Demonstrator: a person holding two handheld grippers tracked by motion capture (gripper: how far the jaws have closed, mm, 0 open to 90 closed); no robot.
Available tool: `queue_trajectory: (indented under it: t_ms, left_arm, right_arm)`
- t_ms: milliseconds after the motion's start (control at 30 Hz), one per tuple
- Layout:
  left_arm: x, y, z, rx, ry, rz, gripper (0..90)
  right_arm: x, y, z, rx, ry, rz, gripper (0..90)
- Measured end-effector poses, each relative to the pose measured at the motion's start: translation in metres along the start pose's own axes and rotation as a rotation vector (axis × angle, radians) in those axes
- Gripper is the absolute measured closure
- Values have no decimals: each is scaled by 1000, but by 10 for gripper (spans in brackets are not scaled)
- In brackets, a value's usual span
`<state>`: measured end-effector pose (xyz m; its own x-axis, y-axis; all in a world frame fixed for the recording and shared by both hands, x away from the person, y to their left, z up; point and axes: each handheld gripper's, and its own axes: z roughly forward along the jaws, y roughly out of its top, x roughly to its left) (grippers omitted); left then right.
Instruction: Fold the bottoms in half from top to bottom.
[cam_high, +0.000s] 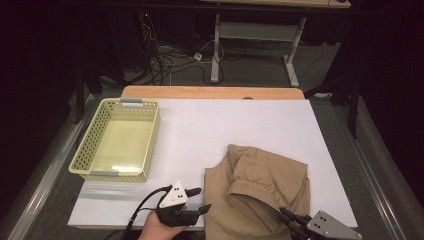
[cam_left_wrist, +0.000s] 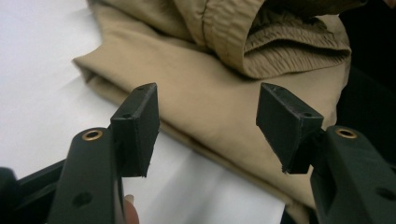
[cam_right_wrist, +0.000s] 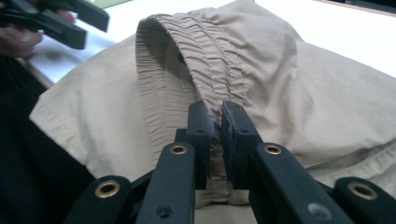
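At the bottom right of the high view, the right gripper (cam_high: 286, 215) is clenched on the elastic waistband (cam_right_wrist: 205, 70) of the tan trousers (cam_high: 260, 192); the fabric is pinched between its pads. At bottom centre, the left gripper (cam_high: 199, 199) is held released, its jaws apart just beside the garment's left edge. Farther off, at centre left, a yellow basket (cam_high: 82, 155) is seen on the white table (cam_high: 210, 125).

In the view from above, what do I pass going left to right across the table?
Yellow basket → left hand-held gripper → tan trousers → right hand-held gripper, pinching the trousers' waistband.
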<state>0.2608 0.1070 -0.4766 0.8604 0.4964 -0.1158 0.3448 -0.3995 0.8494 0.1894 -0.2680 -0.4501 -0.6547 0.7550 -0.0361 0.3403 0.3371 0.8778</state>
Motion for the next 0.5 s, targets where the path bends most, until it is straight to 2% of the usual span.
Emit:
queue_trajectory:
  t_ms: [133, 267, 333, 367, 467, 500]
  left_arm:
    - [-6, 6, 5, 6, -11, 32, 372]
    - [-12, 19, 15, 29, 21, 47, 362]
    - [-14, 27, 24, 71, 44, 56, 367]
    - [-14, 27, 24, 71, 44, 56, 368]
    - [-16, 38, 40, 109, 63, 66, 373]
    - [-16, 44, 52, 114, 84, 51, 395]
  right_arm:
    - [7, -5, 9, 32, 33, 2, 821]
    - [12, -10, 17, 60, 48, -7, 788]
    - [11, -11, 17, 56, 55, 2, 720]
    - [11, -11, 17, 56, 55, 2, 720]
    - [10, -11, 15, 50, 60, 19, 612]
    - [9, -12, 15, 48, 53, 26, 577]
